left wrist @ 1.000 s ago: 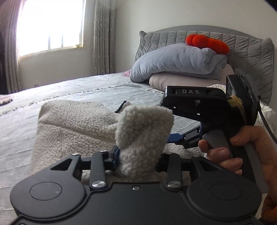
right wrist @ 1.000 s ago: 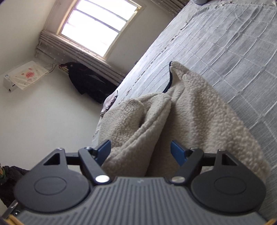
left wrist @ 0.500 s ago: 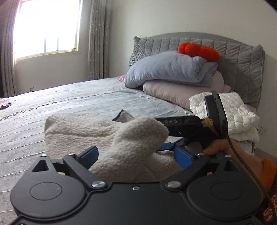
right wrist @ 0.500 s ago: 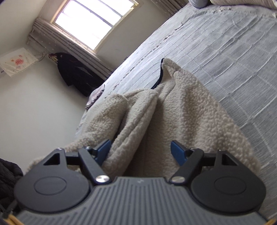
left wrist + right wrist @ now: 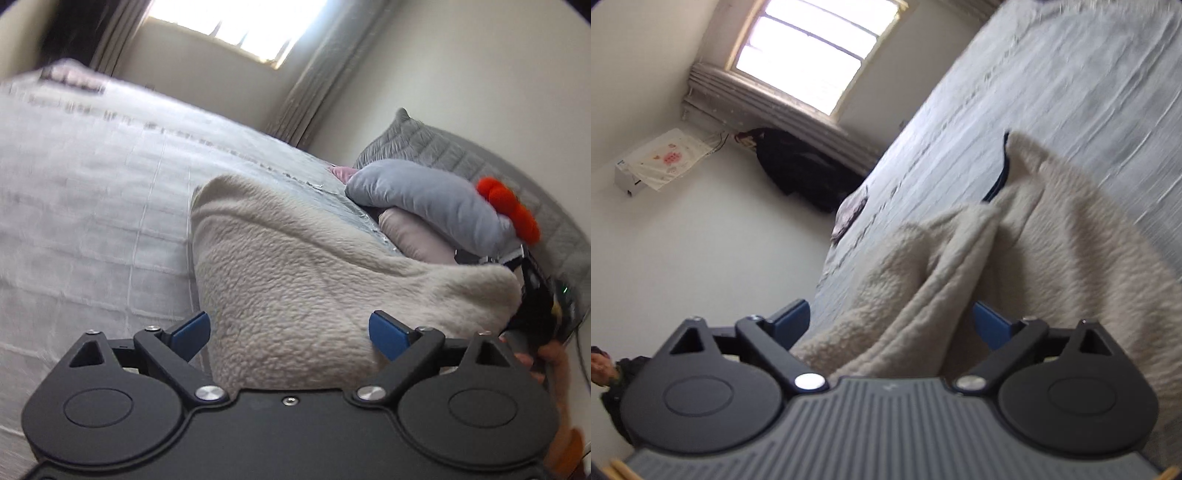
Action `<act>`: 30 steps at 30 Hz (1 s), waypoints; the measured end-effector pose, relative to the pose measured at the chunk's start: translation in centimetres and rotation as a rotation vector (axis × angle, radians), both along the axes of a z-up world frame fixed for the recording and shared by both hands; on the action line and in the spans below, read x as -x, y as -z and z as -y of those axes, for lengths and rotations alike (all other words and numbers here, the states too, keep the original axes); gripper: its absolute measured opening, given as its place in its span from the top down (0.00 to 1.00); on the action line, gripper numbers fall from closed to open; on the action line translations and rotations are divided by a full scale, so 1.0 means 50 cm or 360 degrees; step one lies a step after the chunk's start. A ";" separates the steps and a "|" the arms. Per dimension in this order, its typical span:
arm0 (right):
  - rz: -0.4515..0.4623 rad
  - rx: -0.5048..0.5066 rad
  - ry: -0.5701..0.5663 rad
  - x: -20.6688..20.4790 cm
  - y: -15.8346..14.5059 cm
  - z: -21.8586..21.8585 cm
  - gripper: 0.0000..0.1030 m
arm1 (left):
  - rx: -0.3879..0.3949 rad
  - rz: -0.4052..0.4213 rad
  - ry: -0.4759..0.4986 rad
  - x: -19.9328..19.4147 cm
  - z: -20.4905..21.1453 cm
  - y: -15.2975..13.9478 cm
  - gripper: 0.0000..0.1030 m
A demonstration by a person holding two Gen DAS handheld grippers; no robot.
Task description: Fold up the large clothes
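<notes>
A cream fleece garment (image 5: pixel 295 273) with a dark blue edge lies bunched on the grey bedspread (image 5: pixel 92 177); it also shows in the right wrist view (image 5: pixel 1015 266). My left gripper (image 5: pixel 291 332) is open, its blue fingers either side of the fleece without pinching it. My right gripper (image 5: pixel 892 325) is open too, with a fold of fleece lying between its fingers. The right gripper's black body (image 5: pixel 539 295) shows at the far right of the left wrist view, behind the garment.
Stacked pillows (image 5: pixel 424 199) with a red plush toy (image 5: pixel 509 210) lean on the grey quilted headboard (image 5: pixel 443 155). A window (image 5: pixel 812 55), dark clothes hanging (image 5: pixel 805 173) and a wall unit (image 5: pixel 657 158) are at the far side. The bedspread (image 5: pixel 1071 74) stretches beyond the garment.
My left gripper went from shut on a fleece fold to open, and tilted and swung left. The right gripper stayed open over the fleece and shifted slightly.
</notes>
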State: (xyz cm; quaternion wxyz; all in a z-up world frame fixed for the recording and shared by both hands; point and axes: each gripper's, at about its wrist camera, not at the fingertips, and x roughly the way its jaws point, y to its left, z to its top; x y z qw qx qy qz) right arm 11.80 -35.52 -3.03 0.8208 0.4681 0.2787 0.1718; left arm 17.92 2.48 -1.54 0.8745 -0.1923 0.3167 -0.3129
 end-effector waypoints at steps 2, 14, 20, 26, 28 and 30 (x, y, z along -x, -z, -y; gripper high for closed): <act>-0.0059 0.0009 -0.0080 -0.034 -0.004 -0.018 0.06 | 0.0072 -0.0093 0.0005 -0.016 -0.001 0.017 0.11; -0.0006 0.0660 -0.0236 -0.085 -0.043 -0.140 0.59 | 0.0146 -0.0178 0.0035 -0.042 -0.005 0.032 0.09; 0.0297 0.0785 -0.0148 -0.028 -0.176 -0.112 0.67 | 0.0174 -0.0092 0.0006 -0.049 0.005 -0.013 0.09; 0.0312 0.0682 -0.0062 0.009 -0.175 0.025 0.66 | 0.0279 -0.0086 0.0127 -0.062 0.073 -0.037 0.07; 0.0246 0.0633 -0.0028 0.022 -0.130 0.075 0.66 | 0.0249 -0.0110 0.0180 -0.062 0.111 -0.027 0.07; 0.0153 0.0580 0.0012 0.027 -0.072 0.123 0.66 | 0.0171 -0.0095 0.0214 -0.054 0.153 -0.011 0.08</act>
